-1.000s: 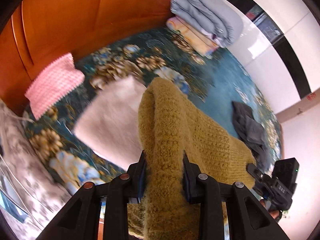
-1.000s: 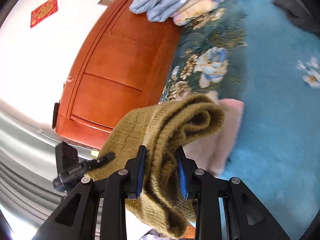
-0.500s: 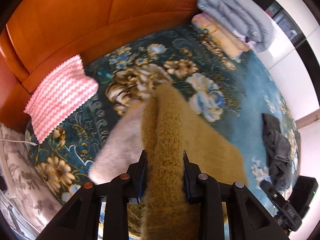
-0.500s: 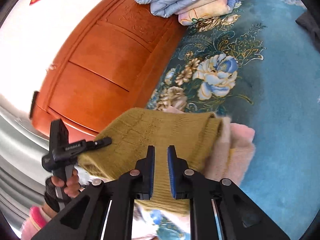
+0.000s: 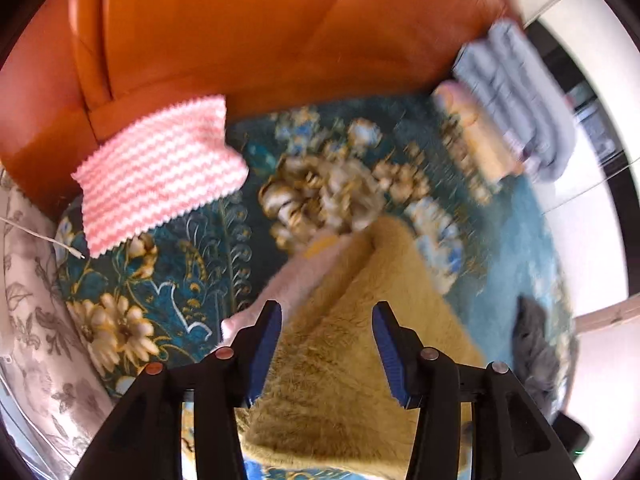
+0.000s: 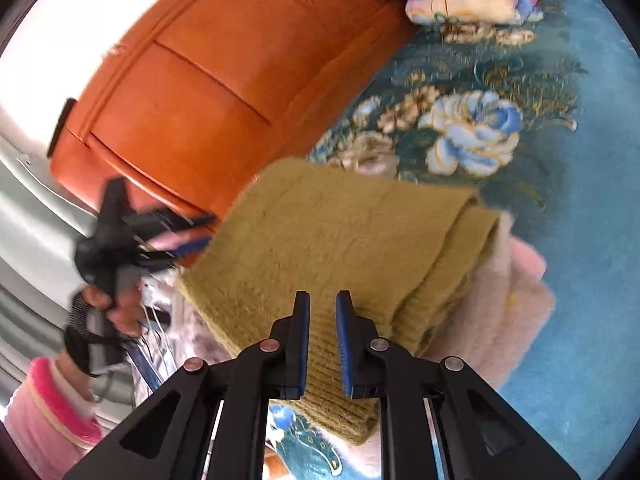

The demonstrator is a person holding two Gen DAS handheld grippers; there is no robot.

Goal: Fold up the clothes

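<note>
Left gripper (image 5: 326,340): jaws opening; the mustard sweater (image 5: 352,360) lies between the pads, which no longer press on it.
Right gripper (image 6: 322,336): jaws drawn nearly together, a narrow gap showing between the blue pads; whether they pinch any knit I cannot tell, as the sweater (image 6: 340,232) lies flat just beyond and under the tips.
Sweater, place: folded into a thick pad, resting on top of the pale pink garment (image 6: 508,304), which lies on the teal floral bedspread (image 5: 168,280).
Other things, from the sweater: pink-and-white zigzag cloth (image 5: 160,172) well apart, against the orange wooden headboard (image 5: 260,32); stack of folded bedding (image 5: 516,100) far off along the same headboard; dark grey garment (image 5: 536,344) well apart on the other side.
Progress: the mustard sweater looks folded and set on the pile; I judge this the release. The grey garment appears unfolded, so work likely remains.
Left view only: zigzag cloth, grey garment.
Right view only: the person's hand (image 6: 116,308) gripping the left tool, pink sleeve (image 6: 48,416), the sweater's layered folded edge.
</note>
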